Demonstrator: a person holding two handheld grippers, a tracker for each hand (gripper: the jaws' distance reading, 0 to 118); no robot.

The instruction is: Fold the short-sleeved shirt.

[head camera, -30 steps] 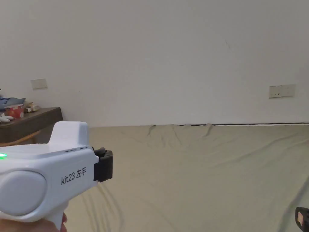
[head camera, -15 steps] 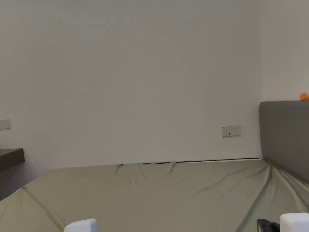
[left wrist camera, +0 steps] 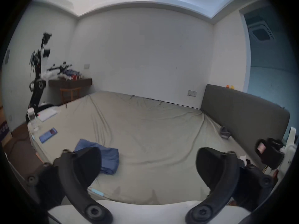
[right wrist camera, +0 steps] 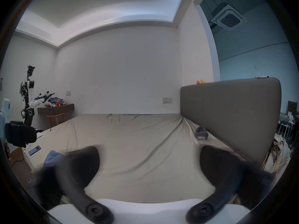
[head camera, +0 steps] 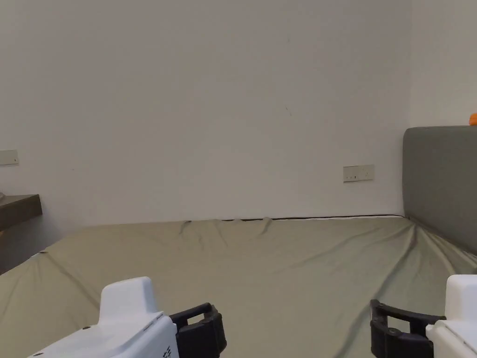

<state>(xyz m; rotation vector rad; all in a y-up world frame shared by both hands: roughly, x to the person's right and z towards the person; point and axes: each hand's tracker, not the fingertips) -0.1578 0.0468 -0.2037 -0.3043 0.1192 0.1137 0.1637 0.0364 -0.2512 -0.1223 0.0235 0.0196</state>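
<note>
A blue short-sleeved shirt [left wrist camera: 108, 158] lies crumpled on the beige bed sheet [left wrist camera: 153, 130], close to the bed's left edge. It also appears in the right gripper view as the blue shirt [right wrist camera: 51, 157], partly hidden behind the left jaw there. My left gripper [left wrist camera: 149, 156] is open above the sheet with nothing between its jaws, and the shirt lies just left of it. My right gripper [right wrist camera: 149, 154] is open too, holding nothing, over the bed's near side. In the head view the left gripper [head camera: 198, 328] and right gripper [head camera: 396, 328] sit low at the bottom edge.
A grey headboard [head camera: 440, 186] bounds the bed on the right, with a small grey object [right wrist camera: 201, 133] at its foot. A phone [left wrist camera: 48, 134], a bottle [left wrist camera: 33, 119] and papers lie at the bed's left corner. A dark shelf [left wrist camera: 69, 82] and a robot stand [left wrist camera: 38, 82] are beyond.
The head camera has swung right, bringing the headboard into sight. The left gripper, held up at the left a second ago, is now low at the bottom edge, with the right gripper beside it.
</note>
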